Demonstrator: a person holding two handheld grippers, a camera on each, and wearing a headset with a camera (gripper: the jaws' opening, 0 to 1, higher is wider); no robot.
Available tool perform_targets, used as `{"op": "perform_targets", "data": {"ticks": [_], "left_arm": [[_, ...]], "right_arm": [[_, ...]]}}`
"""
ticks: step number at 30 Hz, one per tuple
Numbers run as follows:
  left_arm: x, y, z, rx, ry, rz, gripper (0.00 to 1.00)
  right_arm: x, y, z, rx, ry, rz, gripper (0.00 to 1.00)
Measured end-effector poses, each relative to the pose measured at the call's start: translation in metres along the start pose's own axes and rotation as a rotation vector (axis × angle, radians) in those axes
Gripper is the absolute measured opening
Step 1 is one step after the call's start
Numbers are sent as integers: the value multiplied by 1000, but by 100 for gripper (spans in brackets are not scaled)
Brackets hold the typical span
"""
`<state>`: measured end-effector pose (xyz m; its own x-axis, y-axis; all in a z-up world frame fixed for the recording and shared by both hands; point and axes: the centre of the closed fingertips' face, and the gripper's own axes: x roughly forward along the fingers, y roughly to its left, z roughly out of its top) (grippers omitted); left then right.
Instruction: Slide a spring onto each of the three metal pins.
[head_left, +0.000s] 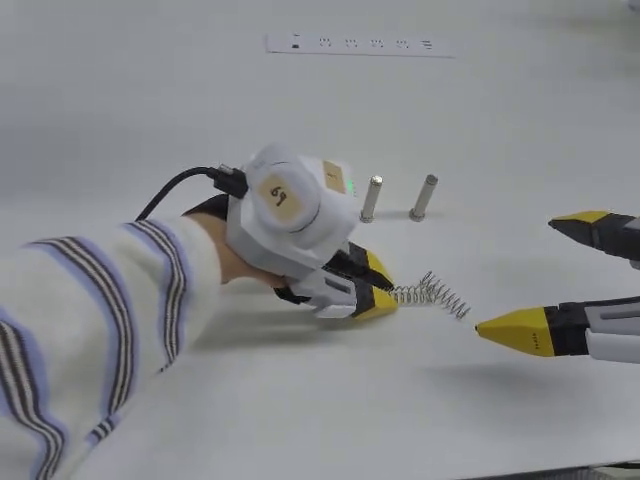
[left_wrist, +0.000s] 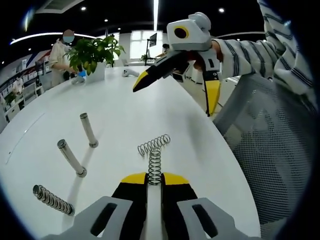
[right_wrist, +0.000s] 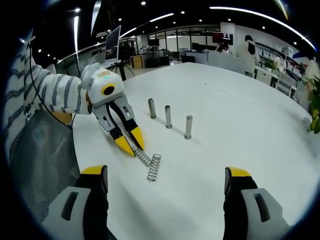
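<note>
White power strip (head_left: 360, 44) lying along the white table's (head_left: 120, 120) far edge. Potted plant (left_wrist: 95, 54) standing at one table end, a person (left_wrist: 59, 57) standing beside it. Mesh chair (left_wrist: 272, 150) sitting against the table's edge.

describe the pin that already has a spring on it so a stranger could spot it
On the white table, a row of three upright metal pins stands beside the left gripper. Take the end pin nearest that gripper: the middle pin and far pin are bare, while this one wears a coiled spring along its shaft.
</note>
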<state>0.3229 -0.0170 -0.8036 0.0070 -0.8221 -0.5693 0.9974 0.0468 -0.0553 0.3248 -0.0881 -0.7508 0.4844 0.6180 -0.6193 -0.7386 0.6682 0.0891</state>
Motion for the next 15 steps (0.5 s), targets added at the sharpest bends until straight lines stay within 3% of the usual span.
{"op": "perform_targets", "data": {"ticks": [15], "left_arm": [[-12,-7,-8,-22,20,-18,3]], "right_arm": [[3,2,0,-17,15,8,95]]}}
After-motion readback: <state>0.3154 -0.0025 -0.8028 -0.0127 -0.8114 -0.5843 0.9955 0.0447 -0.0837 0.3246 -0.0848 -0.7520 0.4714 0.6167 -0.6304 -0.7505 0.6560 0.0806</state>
